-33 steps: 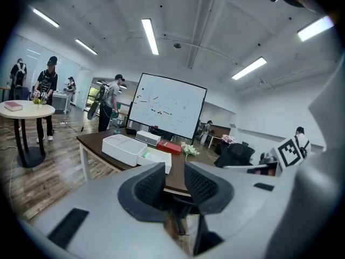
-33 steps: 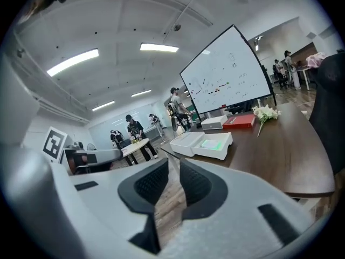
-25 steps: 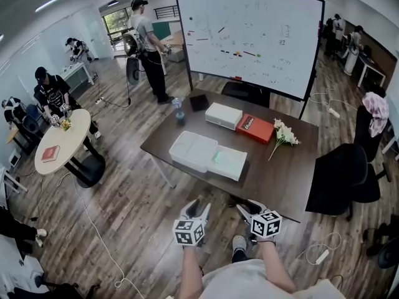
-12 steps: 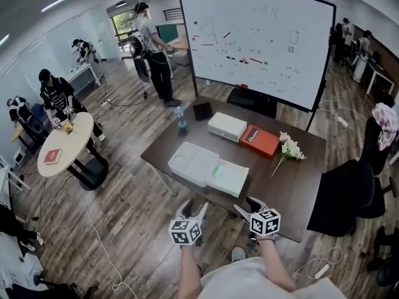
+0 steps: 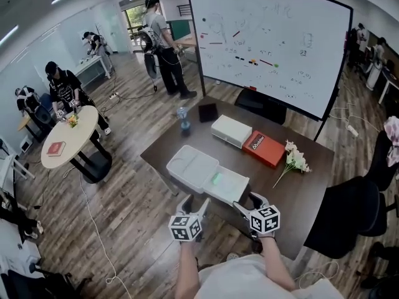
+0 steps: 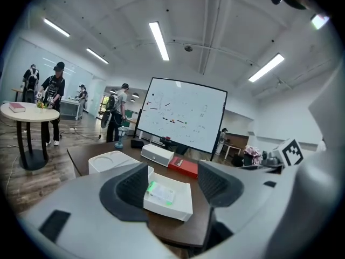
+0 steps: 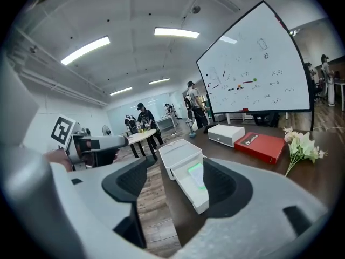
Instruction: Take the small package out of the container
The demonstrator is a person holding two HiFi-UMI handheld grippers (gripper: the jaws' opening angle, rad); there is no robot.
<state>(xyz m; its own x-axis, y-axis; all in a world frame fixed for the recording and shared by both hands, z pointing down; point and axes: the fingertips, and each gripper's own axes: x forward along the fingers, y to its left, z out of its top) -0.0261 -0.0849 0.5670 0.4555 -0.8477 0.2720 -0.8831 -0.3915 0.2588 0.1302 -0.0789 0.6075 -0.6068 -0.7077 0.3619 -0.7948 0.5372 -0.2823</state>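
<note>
On the near edge of the dark table [image 5: 299, 195] lies an open white container [image 5: 234, 190], its lid [image 5: 192, 166] folded out to the left. Inside the tray rests the small white package with a green end [image 5: 216, 179], also visible in the left gripper view [image 6: 160, 192] and the right gripper view [image 7: 195, 175]. My left gripper [image 5: 194, 203] and right gripper [image 5: 247, 203] hover side by side just short of the table's near edge, pointing at the container. Both sets of jaws are opening, with nothing between them.
Farther back on the table are a white box [image 5: 231, 131], a red box [image 5: 265, 148], a bunch of flowers [image 5: 296, 162], a water bottle [image 5: 183, 119] and a black item [image 5: 207, 112]. A whiteboard [image 5: 274, 42] stands behind, an office chair [image 5: 349, 210] right, people at a round table [image 5: 68, 145] left.
Both grippers have come forward to the table's near edge, closer to the container. Their jaws stand wider apart than before.
</note>
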